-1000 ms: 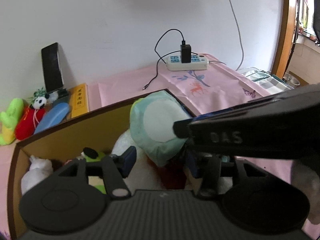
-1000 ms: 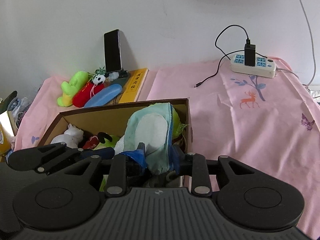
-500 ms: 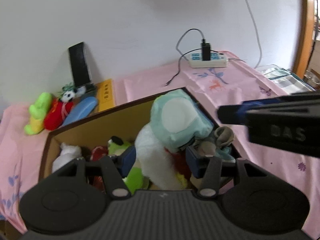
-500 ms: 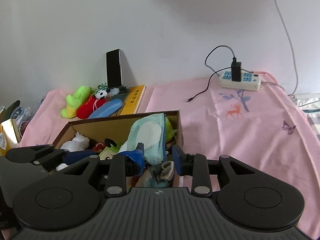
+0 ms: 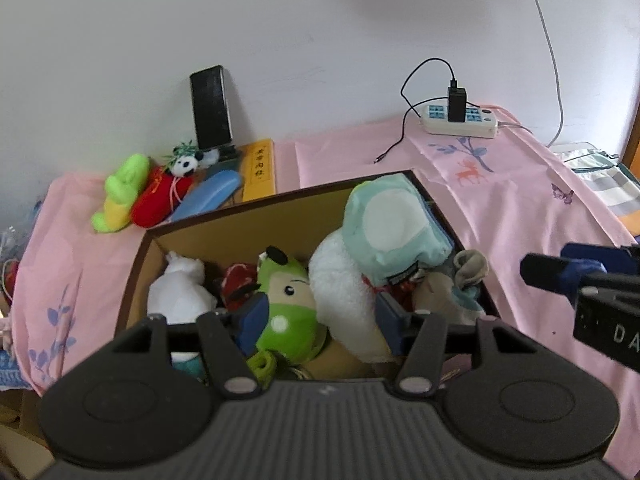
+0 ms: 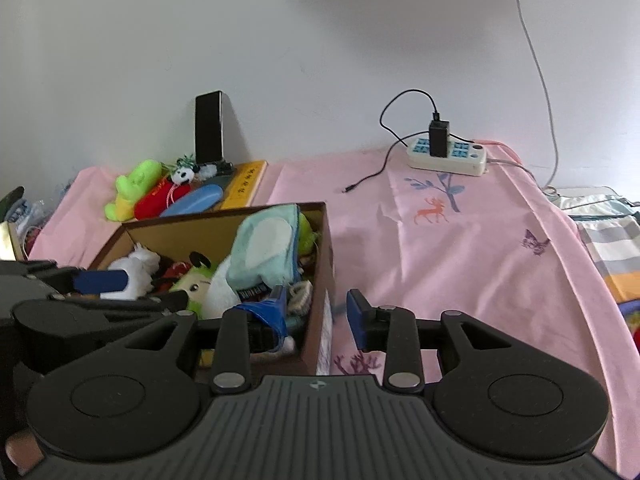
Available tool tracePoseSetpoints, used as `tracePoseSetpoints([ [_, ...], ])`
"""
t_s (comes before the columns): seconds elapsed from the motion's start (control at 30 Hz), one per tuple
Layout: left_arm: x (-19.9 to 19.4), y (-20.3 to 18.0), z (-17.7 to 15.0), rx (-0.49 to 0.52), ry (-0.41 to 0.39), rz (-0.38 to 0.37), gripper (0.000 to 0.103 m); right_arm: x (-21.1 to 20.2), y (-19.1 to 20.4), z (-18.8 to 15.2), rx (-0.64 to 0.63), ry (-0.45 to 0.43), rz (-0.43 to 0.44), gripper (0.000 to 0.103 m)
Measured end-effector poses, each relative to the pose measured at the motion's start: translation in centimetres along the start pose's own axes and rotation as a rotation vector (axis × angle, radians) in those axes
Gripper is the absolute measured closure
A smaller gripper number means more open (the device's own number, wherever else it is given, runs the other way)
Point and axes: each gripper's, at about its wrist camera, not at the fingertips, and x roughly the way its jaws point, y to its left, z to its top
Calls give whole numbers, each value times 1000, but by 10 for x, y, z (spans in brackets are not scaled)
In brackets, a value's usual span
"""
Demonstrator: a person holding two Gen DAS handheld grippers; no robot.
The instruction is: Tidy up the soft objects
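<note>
My left gripper (image 5: 320, 320) hangs over the cardboard box (image 5: 240, 216) and my right gripper (image 6: 316, 312) over its right wall, both with jaws opening and pinching nothing. The box holds one green plush (image 5: 288, 300), one white plush (image 5: 180, 292), one larger white plush (image 5: 344, 296) and one mint plush (image 5: 392, 228) on top. Beyond it on the pink cloth (image 6: 460, 264) lie three more plushes, lime (image 5: 120, 192), red (image 5: 156, 196) and blue (image 5: 208, 196), then one phone (image 5: 211, 108) and one power strip (image 5: 460, 122) by the wall.
</note>
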Motion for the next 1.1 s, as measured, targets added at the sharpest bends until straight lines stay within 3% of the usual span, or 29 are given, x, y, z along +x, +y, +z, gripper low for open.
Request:
tracePoseSetpoints([
  [0.27,-16,-12,-10,-59,16,98,45,-7,-10,-9,-21,46,37,86],
  [0.6,-18,-59,-30,-88,124,137,44,-26,-44,-30,-51,109,9,86],
  [0.8,-14,-92,-40,-54,161,134,44,-35,-66,-41,-65,135,-1,86],
  [1.1,-8,-111,-42,-54,199,85,44,-33,-86,-44,-47,174,-78,86],
])
